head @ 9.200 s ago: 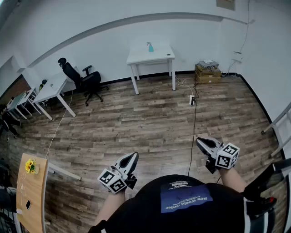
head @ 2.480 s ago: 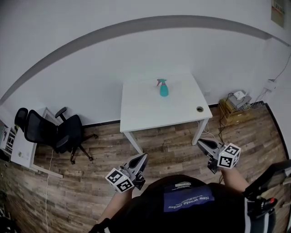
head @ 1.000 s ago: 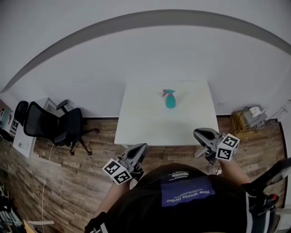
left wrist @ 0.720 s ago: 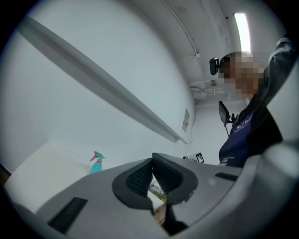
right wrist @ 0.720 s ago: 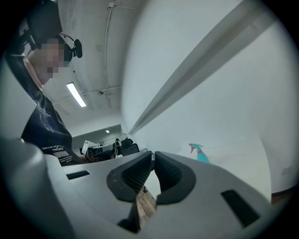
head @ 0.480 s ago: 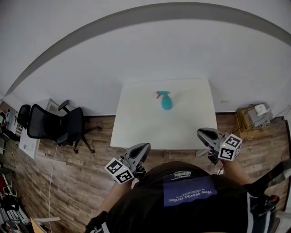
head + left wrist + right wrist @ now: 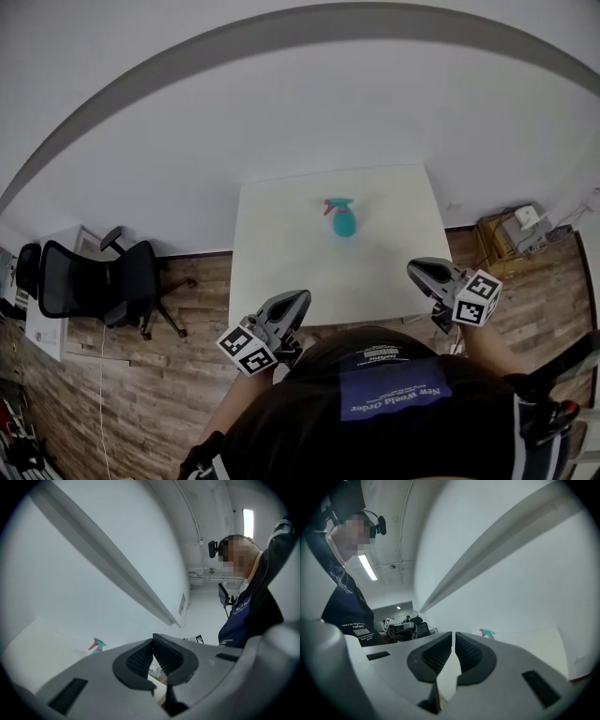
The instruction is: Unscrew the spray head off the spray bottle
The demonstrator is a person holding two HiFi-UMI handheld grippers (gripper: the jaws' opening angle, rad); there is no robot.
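A teal spray bottle [image 7: 343, 219] with a pink-trimmed spray head stands upright on the middle of a white table [image 7: 272, 253]. It shows small and far off as the bottle [image 7: 97, 645] in the left gripper view and the bottle [image 7: 488, 633] in the right gripper view. My left gripper [image 7: 298, 301] is shut and empty at the table's near left edge. My right gripper [image 7: 420, 268] is shut and empty over the table's near right corner. Both are well short of the bottle.
A black office chair [image 7: 103, 286] stands left of the table on the wood floor. Boxes with a device [image 7: 511, 228] sit on the floor at the right. A white wall runs behind the table. My dark shirt fills the bottom of the head view.
I have come closer to the table over the last seconds; the table and bottle now lie nearer in view. Both grippers stay shut and held at my sides.
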